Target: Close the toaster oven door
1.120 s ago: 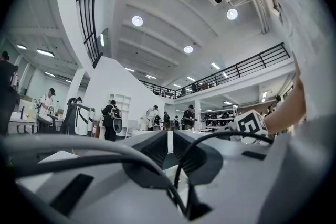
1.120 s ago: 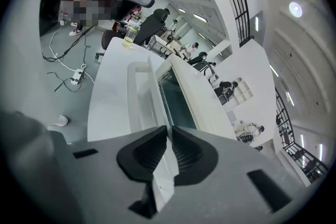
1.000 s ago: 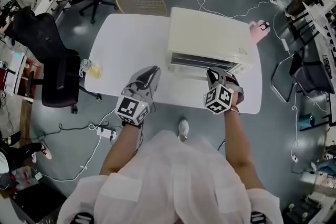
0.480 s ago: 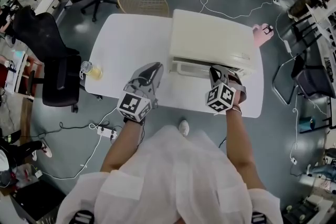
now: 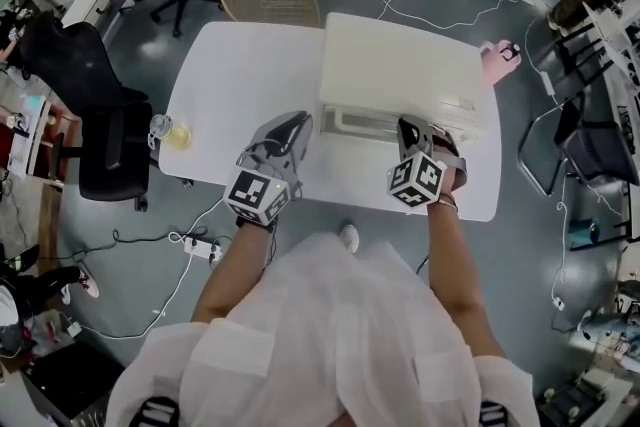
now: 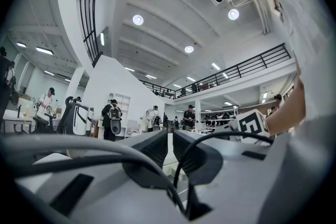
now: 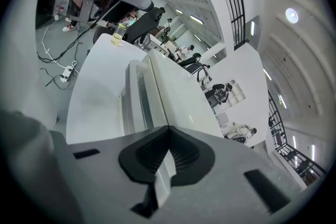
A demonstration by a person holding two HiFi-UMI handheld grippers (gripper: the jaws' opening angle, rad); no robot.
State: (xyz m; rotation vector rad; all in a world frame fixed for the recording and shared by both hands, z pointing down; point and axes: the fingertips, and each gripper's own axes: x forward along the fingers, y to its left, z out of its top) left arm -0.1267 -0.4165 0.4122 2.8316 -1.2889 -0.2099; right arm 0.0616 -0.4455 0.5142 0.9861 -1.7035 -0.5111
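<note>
Both forearms stretched forward over near edge of counter [image 5: 240, 85].

Right gripper [image 5: 411, 132]: tips at toaster oven door [image 5: 370, 123], right part of it, seemingly touching. Jaws pressed together at tips, nothing pinched.

Left gripper [image 5: 288, 133]: over bare counter, just left of toaster oven [image 5: 400, 65], not touching it. Aimed level into room. Jaws nearly together, thin slit only, nothing inside.

Toaster oven on right half of counter. Door raised against front, probably almost shut; steep view, not sure.
</note>
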